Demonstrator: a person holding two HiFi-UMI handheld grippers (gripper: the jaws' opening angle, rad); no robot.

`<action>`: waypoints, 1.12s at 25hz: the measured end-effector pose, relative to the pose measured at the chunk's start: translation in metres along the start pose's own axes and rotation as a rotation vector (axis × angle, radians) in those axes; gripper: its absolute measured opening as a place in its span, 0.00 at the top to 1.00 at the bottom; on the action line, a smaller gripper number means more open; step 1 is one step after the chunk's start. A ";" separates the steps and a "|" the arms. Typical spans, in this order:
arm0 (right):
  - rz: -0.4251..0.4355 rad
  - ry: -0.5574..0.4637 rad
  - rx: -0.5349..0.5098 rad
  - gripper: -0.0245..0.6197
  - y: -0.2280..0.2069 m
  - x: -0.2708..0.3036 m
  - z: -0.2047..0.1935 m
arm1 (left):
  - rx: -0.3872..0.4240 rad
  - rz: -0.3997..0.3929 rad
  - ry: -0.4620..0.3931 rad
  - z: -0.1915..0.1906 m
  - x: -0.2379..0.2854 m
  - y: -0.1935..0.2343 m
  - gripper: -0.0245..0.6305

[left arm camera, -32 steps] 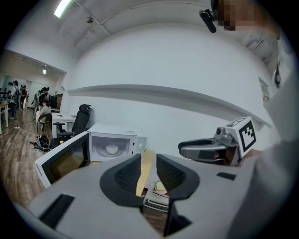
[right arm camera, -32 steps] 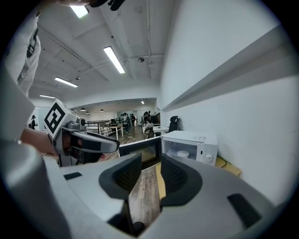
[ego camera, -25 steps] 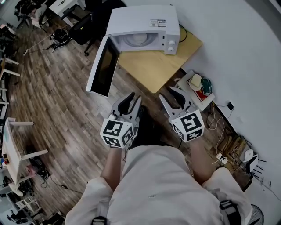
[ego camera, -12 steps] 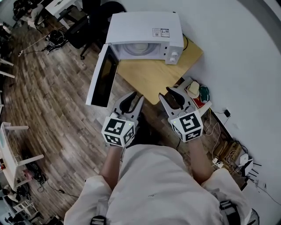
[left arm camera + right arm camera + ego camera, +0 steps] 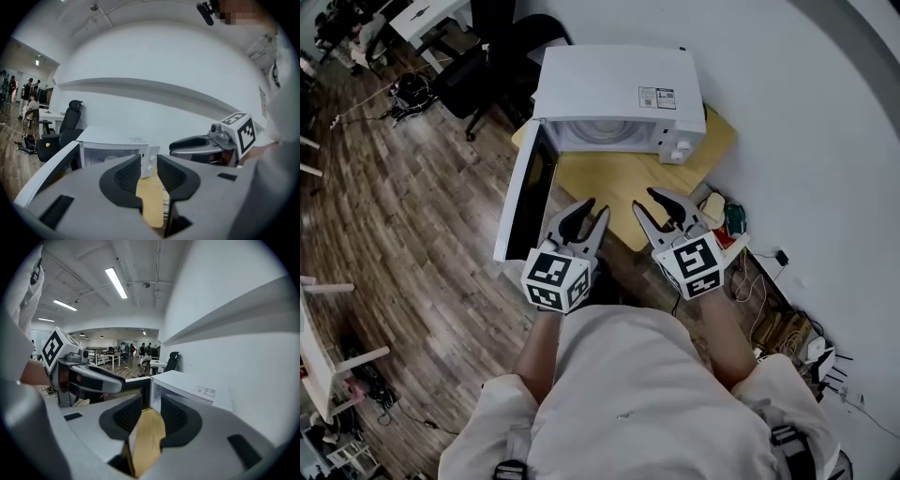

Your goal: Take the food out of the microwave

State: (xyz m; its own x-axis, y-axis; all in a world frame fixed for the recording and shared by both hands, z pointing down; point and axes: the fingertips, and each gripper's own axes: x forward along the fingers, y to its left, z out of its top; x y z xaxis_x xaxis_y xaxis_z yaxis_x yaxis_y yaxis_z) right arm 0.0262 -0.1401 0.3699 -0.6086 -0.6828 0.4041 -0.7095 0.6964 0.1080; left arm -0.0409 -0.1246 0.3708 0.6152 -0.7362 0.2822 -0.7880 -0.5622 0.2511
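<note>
The microwave sits on the far part of the bench, with the wall behind it and to its right. Its door stands open along the bench's left edge. The left gripper and the right gripper are side by side over the bench's near corner. A chair stands on the floor beyond the bench's far left corner. Clutter and cables lie on the floor to the bench's right, along the wall.

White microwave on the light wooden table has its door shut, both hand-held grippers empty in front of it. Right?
No: the door of the white microwave stands open, as the head view shows. The rest holds: it sits on the light wooden table, left hand-held gripper and right hand-held gripper both empty in front of it.
</note>
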 end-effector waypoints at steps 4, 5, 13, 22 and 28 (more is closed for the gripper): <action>-0.001 0.028 -0.025 0.77 -0.002 0.026 0.001 | 0.004 -0.003 0.003 0.005 0.007 0.024 0.82; 0.000 0.037 -0.031 0.77 -0.001 0.032 0.001 | 0.003 -0.007 0.002 0.006 0.008 0.029 0.82; -0.034 0.116 -0.127 0.78 -0.008 0.072 -0.013 | 0.006 -0.029 0.024 0.000 0.022 0.056 0.82; -0.080 0.182 -0.171 0.78 -0.031 0.109 -0.041 | 0.013 -0.066 0.075 -0.015 0.045 0.067 0.82; -0.141 0.232 -0.351 0.78 -0.051 0.138 -0.059 | 0.009 -0.054 0.087 -0.021 0.061 0.083 0.82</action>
State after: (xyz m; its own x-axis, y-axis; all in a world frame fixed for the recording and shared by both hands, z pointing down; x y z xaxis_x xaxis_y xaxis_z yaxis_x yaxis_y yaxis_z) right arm -0.0004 -0.2565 0.4737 -0.3899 -0.7368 0.5524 -0.5920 0.6600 0.4626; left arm -0.0687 -0.2083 0.4284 0.6567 -0.6693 0.3474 -0.7533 -0.6041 0.2600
